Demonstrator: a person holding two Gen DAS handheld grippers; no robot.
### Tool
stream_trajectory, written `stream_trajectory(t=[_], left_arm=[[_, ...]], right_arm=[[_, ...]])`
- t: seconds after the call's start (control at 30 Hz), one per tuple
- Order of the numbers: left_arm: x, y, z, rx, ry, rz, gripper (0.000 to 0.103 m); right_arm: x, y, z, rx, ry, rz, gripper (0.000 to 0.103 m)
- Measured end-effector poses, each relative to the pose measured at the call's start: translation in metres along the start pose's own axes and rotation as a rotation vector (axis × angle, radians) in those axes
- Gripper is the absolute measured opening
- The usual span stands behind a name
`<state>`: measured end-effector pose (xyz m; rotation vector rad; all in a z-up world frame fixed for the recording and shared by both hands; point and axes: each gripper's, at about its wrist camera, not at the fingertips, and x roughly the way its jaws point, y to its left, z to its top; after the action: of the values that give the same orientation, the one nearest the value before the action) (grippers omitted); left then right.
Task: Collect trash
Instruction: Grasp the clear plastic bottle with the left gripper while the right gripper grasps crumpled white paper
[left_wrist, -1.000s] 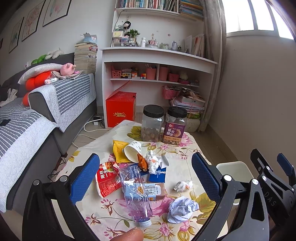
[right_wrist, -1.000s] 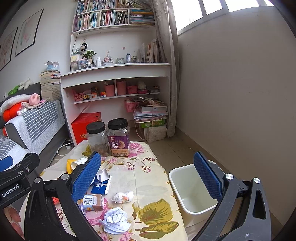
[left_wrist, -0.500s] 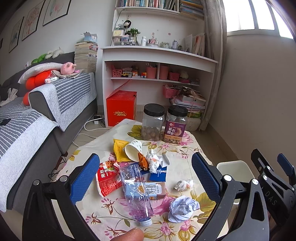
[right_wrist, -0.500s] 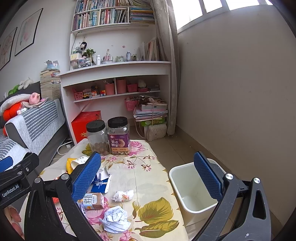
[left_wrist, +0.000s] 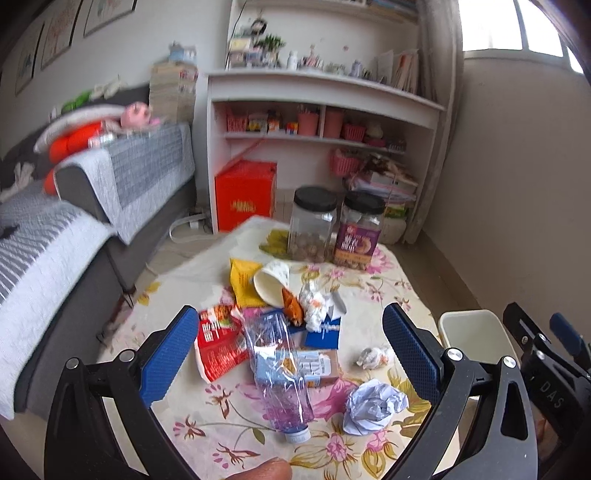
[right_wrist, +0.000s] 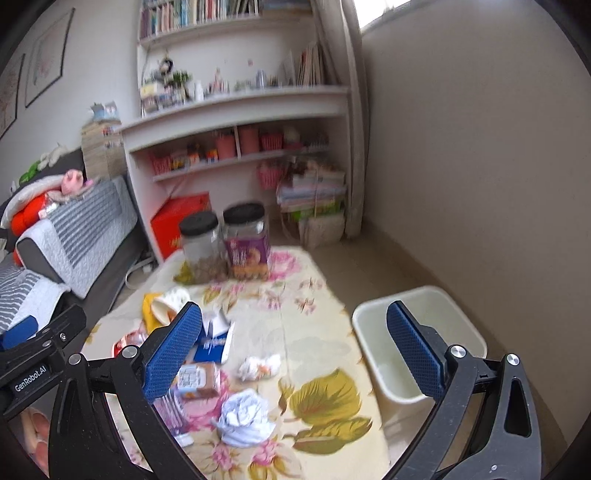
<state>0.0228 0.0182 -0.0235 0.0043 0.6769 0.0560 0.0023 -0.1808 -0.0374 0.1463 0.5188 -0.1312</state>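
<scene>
Both my grippers, left (left_wrist: 286, 354) and right (right_wrist: 293, 352): fingers wide apart, empty | step: straddle crumpled paper (right_wrist: 245, 417) squarely, squeeze gently | then bin (right_wrist: 417, 332).

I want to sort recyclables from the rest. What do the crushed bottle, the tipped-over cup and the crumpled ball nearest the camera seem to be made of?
Crushed bottle: thin clear plastic, glossy and creased. Tipped-over cup: likely paper, matte white inside with a printed outer wall. Crumpled ball: probably white paper, dull with sharp folds.

Left hand-held gripper (right_wrist: 33, 354) body: "GenRobot.AI"
Right hand-held gripper (left_wrist: 554, 354) body: "DAS"
Jar and wrapper print: too blurred to read
</scene>
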Motion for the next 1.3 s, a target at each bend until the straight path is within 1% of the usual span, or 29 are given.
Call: stream_trajectory(t=[0.03,0.07,0.1,0.13,0.17,0.2,0.23,0.27,0.3,0.33,0.37,0.4,0.43,0.47,0.5,0.53,0.63,0.67,0.77,0.87,0.9,0.97,1.0,1.03,1.07,1.17,1.23,1.3], left_arm=[[0.007,0.003,0.002,0.012,0.057,0.007,0.097],[0.012,0.007,0.003,-0.007,0.069,-0.013,0.097],[0.019,0.009,0.003,-0.014,0.104,-0.026,0.097],[0.026,0.012,0.003,-0.018,0.146,-0.033,0.097],[0.036,0.014,0.001,-0.029,0.171,-0.043,0.097],[0.046,0.017,-0.002,-0.041,0.220,-0.048,0.097],[0.056,0.017,-0.005,-0.041,0.233,-0.037,0.097],[0.068,0.019,-0.010,-0.052,0.292,-0.032,0.097],[0.080,0.020,-0.015,-0.049,0.320,-0.019,0.097],[0.092,0.020,-0.022,-0.053,0.374,-0.020,0.097],[0.101,0.021,-0.027,-0.061,0.405,-0.033,0.097],[0.110,0.021,-0.031,-0.073,0.438,-0.051,0.097],[0.116,0.022,-0.033,-0.093,0.463,-0.069,0.097],[0.124,0.024,-0.037,-0.122,0.490,-0.081,0.097],[0.130,0.025,-0.039,-0.155,0.515,-0.090,0.097],[0.139,0.029,-0.042,-0.188,0.535,-0.082,0.097],[0.158,0.032,-0.045,-0.273,0.599,-0.108,0.097],[0.163,0.032,-0.045,-0.295,0.614,-0.122,0.097],[0.175,0.029,-0.043,-0.320,0.636,-0.125,0.097],[0.184,0.023,-0.041,-0.308,0.637,-0.106,0.096],[0.189,0.021,-0.040,-0.305,0.639,-0.098,0.094],[0.196,0.018,-0.041,-0.297,0.657,-0.094,0.083],[0.199,0.018,-0.041,-0.289,0.668,-0.092,0.073],[0.200,0.019,-0.042,-0.283,0.675,-0.090,0.062],[0.203,0.019,-0.043,-0.278,0.682,-0.092,0.061],[0.199,0.020,-0.041,-0.270,0.665,-0.096,0.061],[0.189,0.021,-0.037,-0.254,0.643,-0.105,0.061],[0.175,0.021,-0.031,-0.238,0.611,-0.125,0.061]], right_arm=[[0.007,0.000,0.001,-0.003,0.052,0.002,0.096],[0.013,-0.001,0.002,-0.010,0.100,0.001,0.096],[0.019,-0.002,0.003,-0.024,0.135,-0.009,0.096],[0.030,-0.004,0.003,-0.026,0.221,-0.015,0.096],[0.039,-0.004,0.003,-0.025,0.277,-0.011,0.096],[0.047,-0.006,0.004,-0.033,0.319,-0.006,0.096],[0.057,-0.007,0.002,-0.026,0.365,0.019,0.096],[0.063,-0.009,-0.001,-0.019,0.380,0.034,0.096],[0.069,-0.011,-0.004,-0.026,0.399,0.031,0.096],[0.076,-0.015,-0.010,-0.032,0.430,0.027,0.096],[0.081,-0.017,-0.015,-0.043,0.442,0.016,0.096],[0.086,-0.021,-0.020,-0.039,0.473,0.014,0.096],[0.093,-0.025,-0.026,-0.017,0.522,0.025,0.096],[0.097,-0.028,-0.029,-0.006,0.540,0.041,0.096],[0.099,-0.030,-0.029,0.009,0.552,0.063,0.096],[0.101,-0.031,-0.030,0.007,0.558,0.073,0.096],[0.106,-0.033,-0.035,-0.011,0.567,0.077,0.096],[0.108,-0.035,-0.037,-0.007,0.579,0.085,0.096],[0.113,-0.038,-0.044,0.006,0.608,0.121,0.096],[0.110,-0.032,-0.053,-0.046,0.612,0.169,0.096],[0.109,-0.028,-0.057,-0.077,0.611,0.182,0.096],[0.106,-0.020,-0.068,-0.169,0.605,0.193,0.096],[0.105,-0.016,-0.072,-0.205,0.601,0.196,0.096],[0.105,-0.013,-0.079,-0.240,0.601,0.207,0.096],[0.106,-0.011,-0.082,-0.248,0.606,0.224,0.096],[0.106,-0.003,-0.083,-0.204,0.611,0.295,0.096],[0.109,-0.001,-0.078,-0.138,0.609,0.329,0.096],[0.113,0.000,-0.075,-0.077,0.623,0.341,0.096]])
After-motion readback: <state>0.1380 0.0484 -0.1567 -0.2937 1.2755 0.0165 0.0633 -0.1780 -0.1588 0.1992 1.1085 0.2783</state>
